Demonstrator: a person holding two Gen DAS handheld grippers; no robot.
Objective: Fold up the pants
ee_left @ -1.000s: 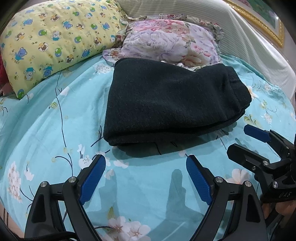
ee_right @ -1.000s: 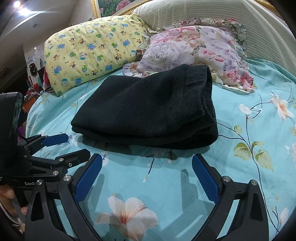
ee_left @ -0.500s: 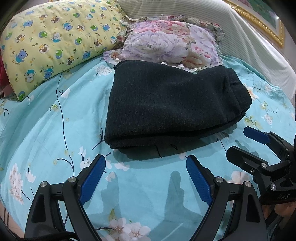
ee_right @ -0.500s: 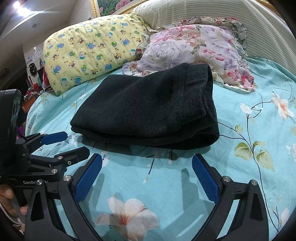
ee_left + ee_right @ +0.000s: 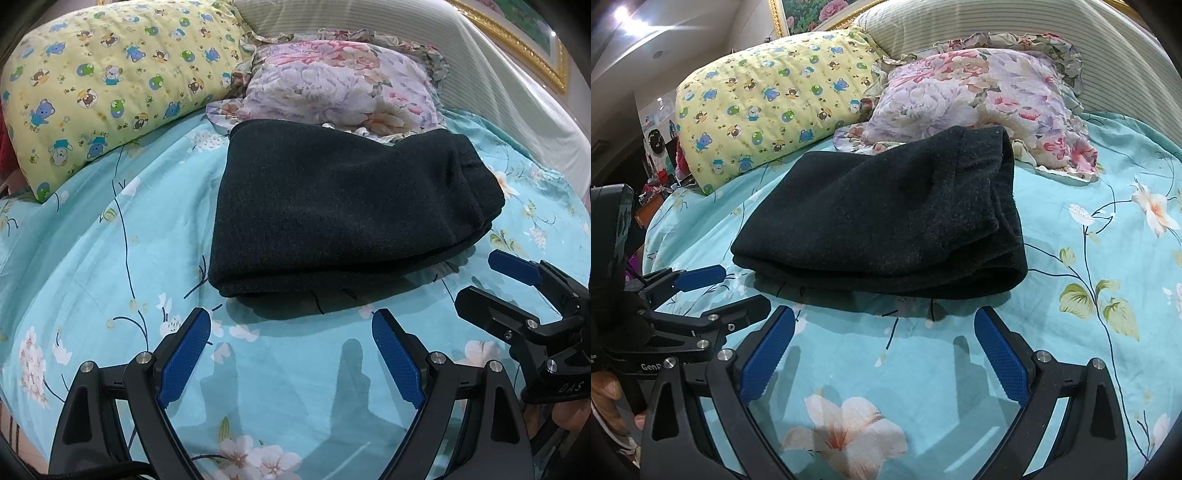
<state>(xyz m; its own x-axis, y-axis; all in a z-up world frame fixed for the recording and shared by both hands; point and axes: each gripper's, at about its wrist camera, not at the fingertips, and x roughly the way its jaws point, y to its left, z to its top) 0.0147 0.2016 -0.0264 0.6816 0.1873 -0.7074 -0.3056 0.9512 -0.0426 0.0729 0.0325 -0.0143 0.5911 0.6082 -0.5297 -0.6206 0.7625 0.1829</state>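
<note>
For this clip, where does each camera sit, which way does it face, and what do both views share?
Left wrist: on the left tool, facing forward over the bed sheet at the folded pants; its open fingers show, plus the right tool at the right edge.
Right wrist: on the right tool, facing the pants from their right; its open fingers show, plus the left tool at the left edge.
Shared: pants, sheet, yellow pillow, floral pillow.
</note>
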